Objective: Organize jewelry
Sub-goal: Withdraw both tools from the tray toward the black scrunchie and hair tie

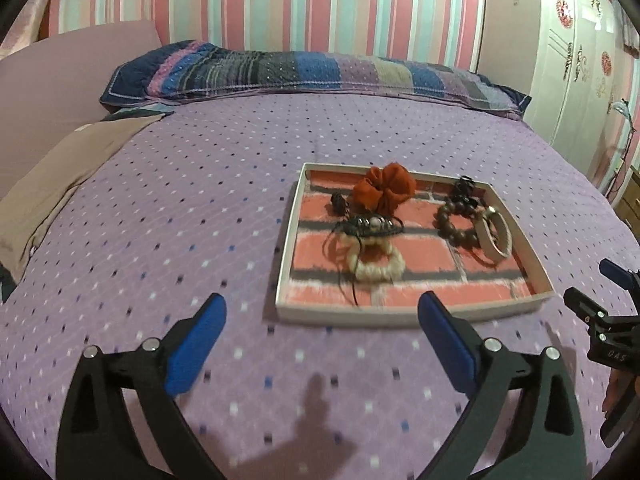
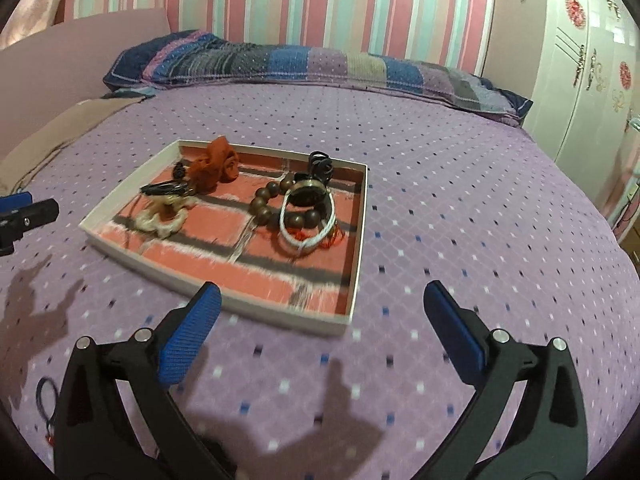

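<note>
A white-rimmed tray (image 1: 291, 240) (image 2: 359, 240) with a brick-pattern floor lies on the purple bedspread. In it are an orange scrunchie (image 1: 384, 192) (image 2: 214, 168), a brown bead bracelet (image 1: 452, 220) (image 2: 264, 196), a cream woven ring (image 1: 376, 266) (image 2: 160, 216), a black cord bracelet (image 1: 372, 226), a white bangle (image 1: 496, 236) (image 2: 308, 240) and a black claw clip (image 1: 464, 186) (image 2: 320, 164). My left gripper (image 1: 322, 300) (image 2: 24, 204) hangs open just short of the tray's near-left side, holding nothing. My right gripper (image 2: 323, 288) (image 1: 590, 280) hangs open before the near-right corner, also holding nothing.
A dark hair-tie loop (image 2: 46, 396) lies on the bedspread at the lower left of the right wrist view. A patchwork pillow (image 1: 312, 74) runs along the head of the bed. A beige folded cloth (image 1: 52, 188) lies at the left, and a white wardrobe (image 1: 576, 64) stands at the right.
</note>
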